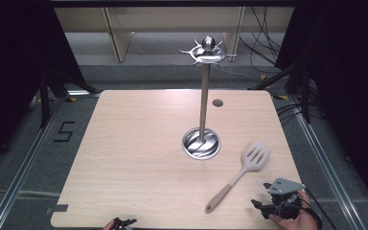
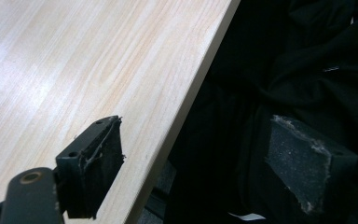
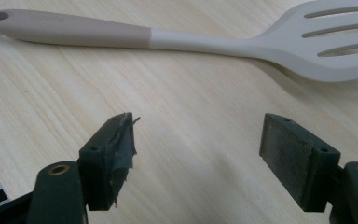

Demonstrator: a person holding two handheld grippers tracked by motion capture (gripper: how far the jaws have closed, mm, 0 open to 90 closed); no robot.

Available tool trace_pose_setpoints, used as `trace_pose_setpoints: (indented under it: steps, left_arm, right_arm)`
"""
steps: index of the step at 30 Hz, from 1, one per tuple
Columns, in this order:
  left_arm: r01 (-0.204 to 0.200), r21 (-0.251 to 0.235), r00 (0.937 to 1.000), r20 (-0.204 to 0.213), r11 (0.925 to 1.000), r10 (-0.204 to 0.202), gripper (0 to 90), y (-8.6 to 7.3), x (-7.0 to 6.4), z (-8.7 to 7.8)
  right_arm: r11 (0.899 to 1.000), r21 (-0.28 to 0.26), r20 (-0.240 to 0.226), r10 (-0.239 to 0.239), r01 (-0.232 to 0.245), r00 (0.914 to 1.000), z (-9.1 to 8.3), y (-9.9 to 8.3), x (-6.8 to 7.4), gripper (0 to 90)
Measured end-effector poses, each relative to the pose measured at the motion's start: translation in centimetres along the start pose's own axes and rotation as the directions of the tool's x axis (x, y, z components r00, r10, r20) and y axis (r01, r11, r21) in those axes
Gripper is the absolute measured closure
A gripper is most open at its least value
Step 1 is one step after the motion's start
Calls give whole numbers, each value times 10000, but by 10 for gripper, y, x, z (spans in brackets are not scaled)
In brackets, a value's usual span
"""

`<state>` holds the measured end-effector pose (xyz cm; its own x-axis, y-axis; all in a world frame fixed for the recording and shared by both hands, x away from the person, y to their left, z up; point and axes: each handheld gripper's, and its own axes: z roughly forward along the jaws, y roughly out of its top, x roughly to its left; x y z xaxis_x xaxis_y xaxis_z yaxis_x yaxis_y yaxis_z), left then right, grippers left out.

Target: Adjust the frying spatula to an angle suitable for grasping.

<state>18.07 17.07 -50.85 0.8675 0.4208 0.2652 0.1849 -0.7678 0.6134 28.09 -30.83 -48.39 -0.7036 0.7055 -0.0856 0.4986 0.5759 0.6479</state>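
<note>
A beige slotted spatula [image 1: 242, 172] lies flat on the wooden table [image 1: 139, 158] at the front right, handle toward the front edge. In the right gripper view the spatula [image 3: 191, 39] stretches across the top, just beyond the open jaws. My right gripper [image 1: 261, 205] is held by a hand at the table's front right corner, open and empty [image 3: 198, 140]. A steel utensil stand [image 1: 203, 103] with a round base and hooked top rises at the table's middle. My left gripper [image 1: 124, 223] hangs at the front edge, open [image 2: 193, 158], one jaw over the table and one off it.
A small round grommet [image 1: 217, 102] sits in the table behind the stand. Cables [image 1: 263, 52] and dark stands crowd the floor behind and to the sides. Metal rails run along the floor on both sides. Dark clothing [image 2: 307, 70] lies past the table's front edge.
</note>
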Motion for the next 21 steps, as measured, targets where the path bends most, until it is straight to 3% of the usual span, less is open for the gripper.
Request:
trace_pose_setpoints:
  steps: [8, 11, 12, 13, 15, 16, 21]
  left_arm:
    - [150, 27, 9997, -180, 9999, -150, 176, 1, 1, -1]
    - [179, 8, 9998, -92, 9998, -179, 176, 1, 1, 0]
    - [199, 26, 9997, -134, 9998, -199, 176, 0, 1, -1]
    - [199, 26, 9997, -134, 9998, -199, 176, 0, 1, -1]
    - [234, 92, 9995, -201, 9997, -232, 176, 1, 2, -1]
    - [257, 87, 9994, -226, 9996, -254, 176, 1, 2, -1]
    - [300, 90, 9991, -291, 9995, -297, 176, 0, 3, -1]
  right_arm:
    - [9984, 61, -167, -565, 566, 9983, 0, 6, 2, 293]
    - [9987, 87, -247, -500, 502, 9984, 1, 8, 4, 294]
    - [9963, 130, -316, -841, 845, 9960, 0, 11, 4, 295]
    - [9963, 130, -316, -841, 845, 9960, 0, 11, 4, 295]
    - [9919, 219, -511, -1237, 1249, 9910, 1, 16, 5, 295]
    - [9853, 215, -637, -1676, 1693, 9838, 1, 23, 6, 295]
    - [9714, -161, -1139, -2370, 2368, 9648, 4, 42, 8, 294]
